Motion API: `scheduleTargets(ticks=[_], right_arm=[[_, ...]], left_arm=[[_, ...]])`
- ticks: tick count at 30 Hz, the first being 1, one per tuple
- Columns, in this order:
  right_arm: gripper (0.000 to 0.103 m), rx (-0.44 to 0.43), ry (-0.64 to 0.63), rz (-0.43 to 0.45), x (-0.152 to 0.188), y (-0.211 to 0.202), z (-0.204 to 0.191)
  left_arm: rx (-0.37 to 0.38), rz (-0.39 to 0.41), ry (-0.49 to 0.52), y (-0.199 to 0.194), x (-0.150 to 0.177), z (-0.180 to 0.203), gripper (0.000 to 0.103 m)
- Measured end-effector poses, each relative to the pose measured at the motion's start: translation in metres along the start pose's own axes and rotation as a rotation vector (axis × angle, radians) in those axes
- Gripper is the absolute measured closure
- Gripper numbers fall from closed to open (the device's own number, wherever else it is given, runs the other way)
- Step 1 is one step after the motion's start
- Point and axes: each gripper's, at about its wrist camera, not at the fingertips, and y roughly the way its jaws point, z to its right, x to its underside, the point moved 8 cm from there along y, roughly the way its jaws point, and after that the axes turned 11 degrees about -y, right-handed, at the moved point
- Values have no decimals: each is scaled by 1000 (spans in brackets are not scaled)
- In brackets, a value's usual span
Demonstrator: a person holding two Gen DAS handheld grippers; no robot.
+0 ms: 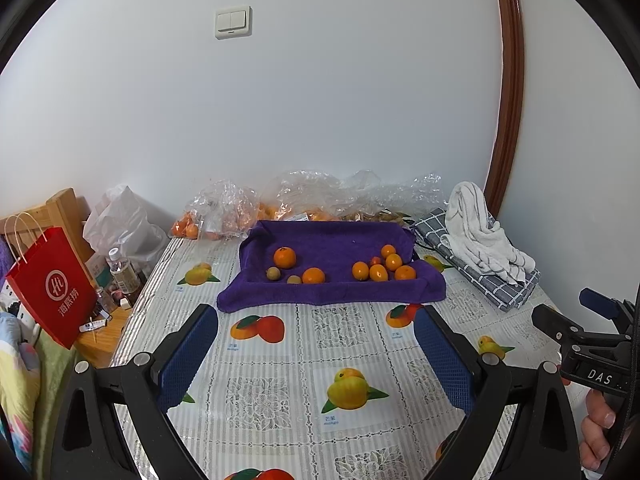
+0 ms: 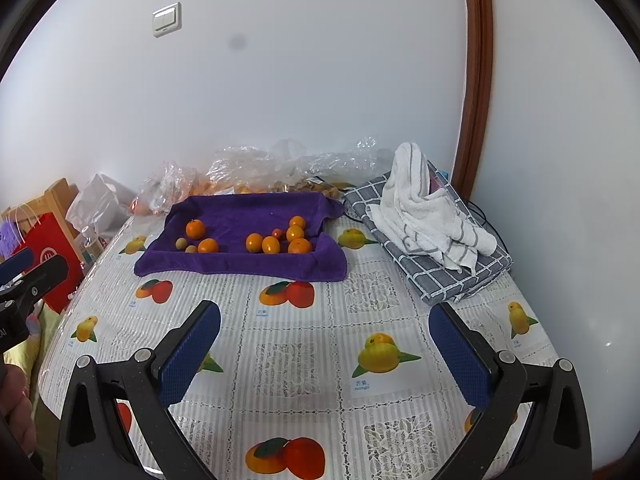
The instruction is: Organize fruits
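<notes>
A purple towel lines a shallow tray at the far side of the table. On its left lie two oranges and two small greenish fruits. On its right sits a cluster of several small oranges with one small red fruit. My left gripper hangs open over the tablecloth, well short of the towel, empty. My right gripper is also open and empty, equally far back.
Clear plastic bags of oranges lie against the wall behind the towel. A white striped towel rests on a folded grey checked cloth at right. A red paper bag and bottles stand off the table's left edge.
</notes>
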Motion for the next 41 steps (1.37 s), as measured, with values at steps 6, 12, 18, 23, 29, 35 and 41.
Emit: scheduleTargets(ticks=[6,12,18,23,29,35,41], right_arm=[[1,1,-1,0,0,0,-1],[1,-1,1,0,0,0,-1],[1,-1,1,0,0,0,-1],[1,-1,0,0,0,0,-2],[1,-4,4,1,1,0,-3],[1,-8,-1,5,0,0,-2],[1,-9,-4,6,-1,1,-1]], left_arm=[[-4,2,-2,-1,-1,-1,4],[-4,2,-2,-2,-2,-1,4],[-4,2,-3,-2,-2,-1,4],[-3,3,-2,-2,-2,-1,4],[-6,4,-5,-2,-2,-2,4],[-5,3,-7,-3,-3,-1,4],[-4,7,-3,-4,-3,-1,4]])
